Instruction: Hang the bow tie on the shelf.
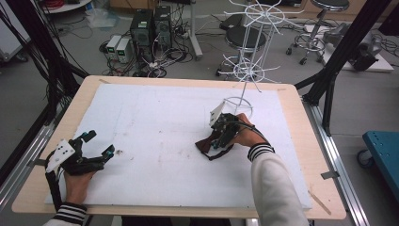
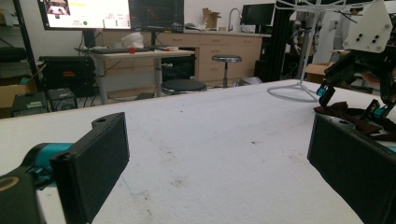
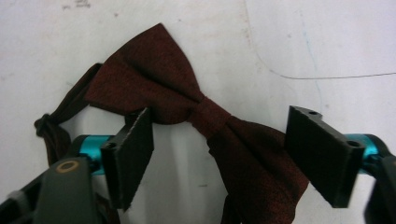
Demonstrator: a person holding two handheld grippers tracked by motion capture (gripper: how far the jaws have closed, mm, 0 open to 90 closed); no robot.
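A dark red bow tie (image 1: pixel 203 145) with a thin strap lies flat on the white foam board (image 1: pixel 155 113), right of centre. My right gripper (image 1: pixel 214 143) points down over it. In the right gripper view the bow tie (image 3: pixel 154 84) spreads between the jaws of the right gripper (image 3: pixel 224 149), which straddle its knot with a gap on either side. My left gripper (image 1: pixel 96 146) rests open on the board at the near left, with nothing between its jaws. In the left gripper view, the left gripper (image 2: pixel 215 158) faces the bow tie (image 2: pixel 350 114) and the right gripper (image 2: pixel 352 100) across the board.
A white wire rack (image 1: pixel 254 47) stands at the back right of the board, its ring base (image 1: pixel 237 106) just behind the right hand. The wooden table rim (image 1: pixel 84 94) frames the board. Stools and computer boxes stand on the floor beyond.
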